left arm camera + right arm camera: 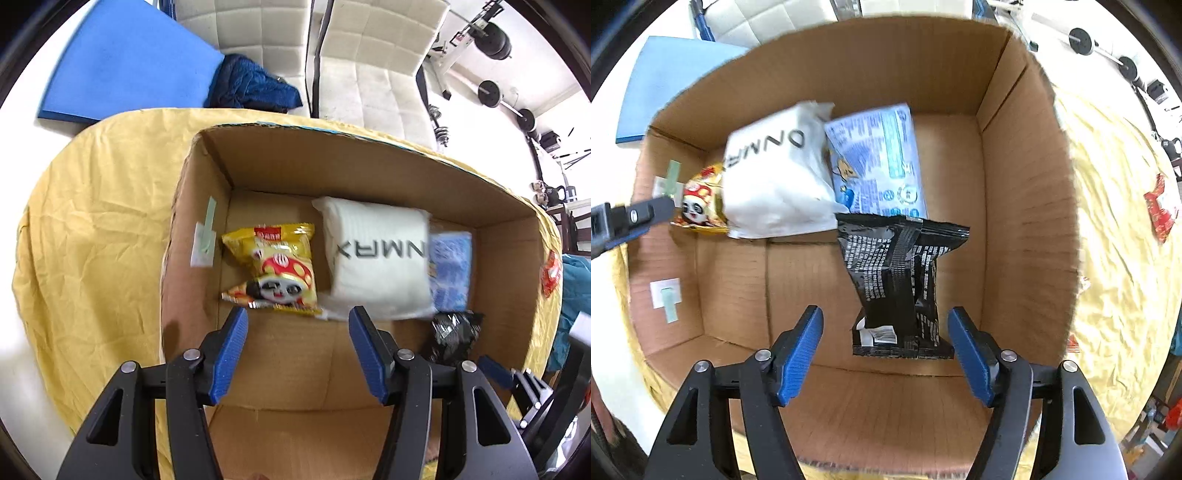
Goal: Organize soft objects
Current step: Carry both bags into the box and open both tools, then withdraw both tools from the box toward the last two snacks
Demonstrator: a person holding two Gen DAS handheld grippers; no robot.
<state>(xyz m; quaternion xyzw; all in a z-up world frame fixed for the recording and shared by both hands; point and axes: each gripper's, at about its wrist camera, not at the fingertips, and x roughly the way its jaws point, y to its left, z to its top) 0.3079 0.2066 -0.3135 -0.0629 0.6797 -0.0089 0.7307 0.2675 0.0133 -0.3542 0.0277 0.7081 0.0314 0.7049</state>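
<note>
An open cardboard box stands on a yellow cloth. Inside lie a yellow panda snack bag, a white soft pack, a light blue pack and a black snack bag. My left gripper is open and empty over the box, just in front of the yellow bag and white pack. My right gripper is open and empty, its fingers either side of the black bag's near end.
A red snack packet lies on the yellow cloth right of the box. A blue mat, a dark blue garment and white chairs are beyond the table.
</note>
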